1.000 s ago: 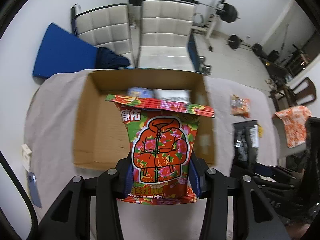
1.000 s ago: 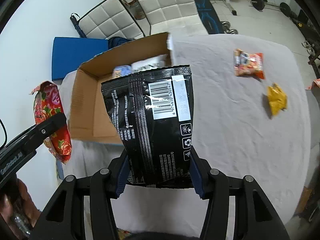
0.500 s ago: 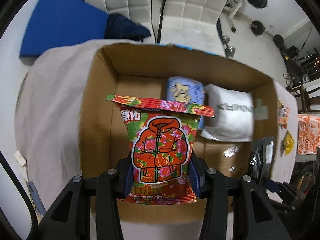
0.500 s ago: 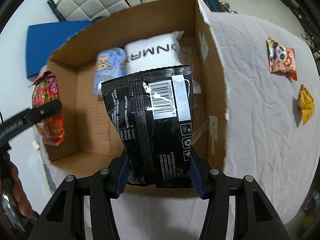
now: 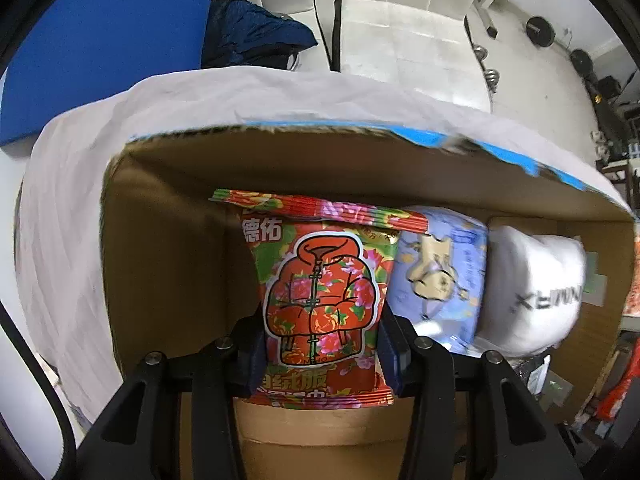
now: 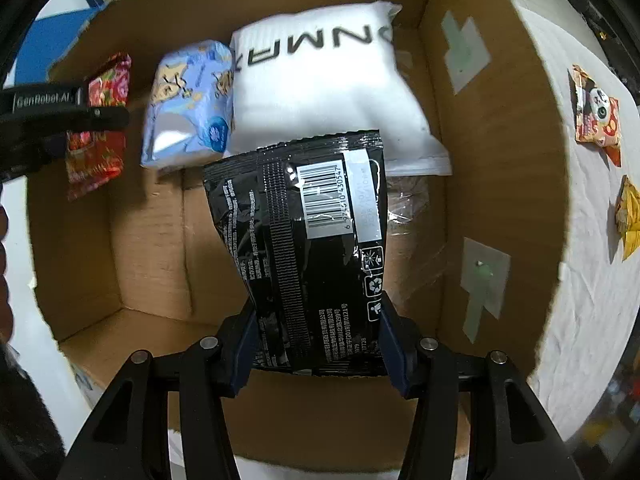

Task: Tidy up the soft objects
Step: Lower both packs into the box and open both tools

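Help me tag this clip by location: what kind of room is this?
Probably a home room doubling as a gym: weight plates lie on the floor beside white padded seats, and a cloth-covered table holds the box.

My left gripper clamps a red floral packet inside the cardboard box. To its right lie a pale blue pack, then a white pouch. The desk lies left.
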`<state>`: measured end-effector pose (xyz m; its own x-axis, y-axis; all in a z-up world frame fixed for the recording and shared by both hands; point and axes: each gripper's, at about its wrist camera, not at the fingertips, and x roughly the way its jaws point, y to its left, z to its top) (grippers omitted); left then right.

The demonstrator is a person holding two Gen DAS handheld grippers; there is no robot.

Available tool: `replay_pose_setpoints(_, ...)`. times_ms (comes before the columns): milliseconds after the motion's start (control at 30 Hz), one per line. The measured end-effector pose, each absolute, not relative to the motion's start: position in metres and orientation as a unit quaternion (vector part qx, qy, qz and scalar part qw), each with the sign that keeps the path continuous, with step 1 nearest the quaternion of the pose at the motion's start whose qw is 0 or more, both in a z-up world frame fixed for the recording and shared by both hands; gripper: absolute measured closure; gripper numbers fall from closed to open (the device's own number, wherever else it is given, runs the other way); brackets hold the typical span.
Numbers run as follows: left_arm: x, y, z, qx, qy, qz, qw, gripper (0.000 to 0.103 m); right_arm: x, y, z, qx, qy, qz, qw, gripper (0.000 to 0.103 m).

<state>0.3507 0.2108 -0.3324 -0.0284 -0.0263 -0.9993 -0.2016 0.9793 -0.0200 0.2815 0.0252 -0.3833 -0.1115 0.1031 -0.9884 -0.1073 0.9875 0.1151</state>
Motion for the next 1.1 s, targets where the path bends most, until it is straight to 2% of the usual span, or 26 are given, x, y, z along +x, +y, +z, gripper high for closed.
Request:
replay_pose_setpoints(567, 0.349, 0.225, -0.34, -0.116, 0.728, 0.055, 0.674, 0.06, 0.272, 0.04, -0.412, -0.01, 0.758, 0.064, 0.649, 0.044)
replay_pose_setpoints(667, 0.345, 0.226, -0.335, -0.12, 0.725, 0.056, 0.676, 0.059, 0.271, 0.038, -0.412, -0.009, 0.759, 0.064, 0.648, 0.035)
replay_pose_setpoints(867, 0.338, 0.222, -0.321, -0.115, 0.716, 0.054, 0.686, 0.057, 0.268, 0.04, -0.4, -0.011, 0.748, 0.077, 0.659, 0.027)
replay_pose_setpoints(1100, 0.314, 0.219, -0.295, -0.113, 0.696, 0.047, 0.707, 0.054, 0.259, 0.055, -0.374, -0.019, 0.729, 0.092, 0.678, 0.006)
